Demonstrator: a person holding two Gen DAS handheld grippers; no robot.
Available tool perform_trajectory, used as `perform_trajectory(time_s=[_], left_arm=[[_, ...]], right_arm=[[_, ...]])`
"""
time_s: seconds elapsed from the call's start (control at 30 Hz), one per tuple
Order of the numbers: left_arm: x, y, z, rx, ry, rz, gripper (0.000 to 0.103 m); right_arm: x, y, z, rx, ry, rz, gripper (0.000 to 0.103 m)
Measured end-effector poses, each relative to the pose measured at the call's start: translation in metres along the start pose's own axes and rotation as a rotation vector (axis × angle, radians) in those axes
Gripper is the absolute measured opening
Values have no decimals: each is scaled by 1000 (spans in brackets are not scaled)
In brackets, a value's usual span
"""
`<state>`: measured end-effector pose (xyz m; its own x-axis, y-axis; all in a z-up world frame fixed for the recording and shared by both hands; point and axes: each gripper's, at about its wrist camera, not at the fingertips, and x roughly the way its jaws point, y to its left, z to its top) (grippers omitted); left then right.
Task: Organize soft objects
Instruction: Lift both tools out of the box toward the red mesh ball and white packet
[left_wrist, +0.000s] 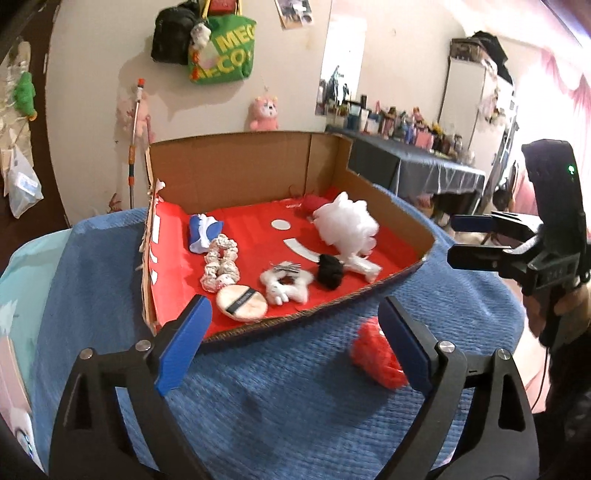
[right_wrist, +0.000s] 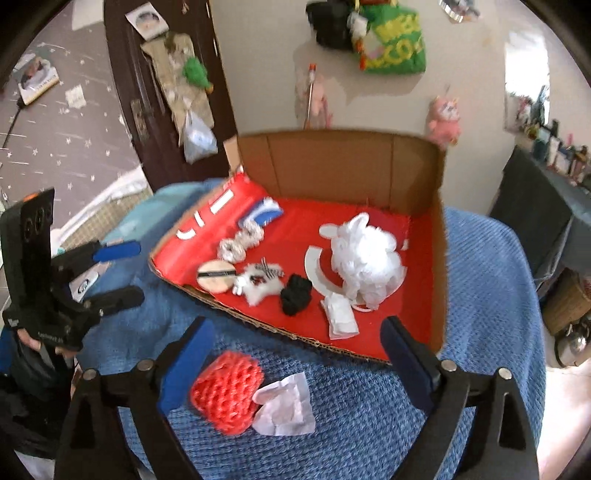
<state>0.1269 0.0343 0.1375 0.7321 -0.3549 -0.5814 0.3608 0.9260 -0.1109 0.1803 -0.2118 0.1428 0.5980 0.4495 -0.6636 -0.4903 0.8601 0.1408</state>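
Taking the cardboard box (right_wrist: 437, 236) as the landmark and reading from its left side across: the left gripper (right_wrist: 125, 271) hangs off the box's left front corner, its blue-padded jaws spread apart with nothing between them. Inside the box, on the red lining, lie a blue-and-white rolled cloth (right_wrist: 264, 214) near the left wall, then a patterned scrunchie (right_wrist: 240, 240), a round powder puff (right_wrist: 216, 276) at the front edge, a white furry scrunchie with a striped bow (right_wrist: 260, 284), a black scrunchie (right_wrist: 295, 297) and, toward the right wall, a white mesh bath pouf (right_wrist: 364, 260). Outside, just in front of the box's front edge on the blue blanket (right_wrist: 487, 288), sit a red mesh sponge (right_wrist: 223, 400) and, touching its right side, a crumpled white paper (right_wrist: 286, 406). The right gripper (right_wrist: 295, 369) hovers above these two, jaws wide and empty.

The sorting looks nearly done; the red sponge appears to be the last soft piece still outside. Next, one gripper would need to drop over it, close gently on the springy mesh without catching the paper, and carry it over the front edge.
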Motion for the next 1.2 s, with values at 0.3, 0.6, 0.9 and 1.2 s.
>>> perform_trajectory(time_s=[0.3, 0.6, 0.9, 1.2], left_arm=[[-26, -25, -28, -18, -94, 83, 93], [-25, -39, -66, -43, -110, 134, 95], [-7, -42, -92, -71, -64, 137, 95], [4, -39, -101, -84, -33, 144, 95]], right_arm=[[-41, 25, -39, -4, -159, -162, 103], [-44, 16, -85, 109, -206, -183, 103], [-32, 13, -125, 166, -207, -241, 103], [-16, 9, -141, 190, -178, -247, 103]])
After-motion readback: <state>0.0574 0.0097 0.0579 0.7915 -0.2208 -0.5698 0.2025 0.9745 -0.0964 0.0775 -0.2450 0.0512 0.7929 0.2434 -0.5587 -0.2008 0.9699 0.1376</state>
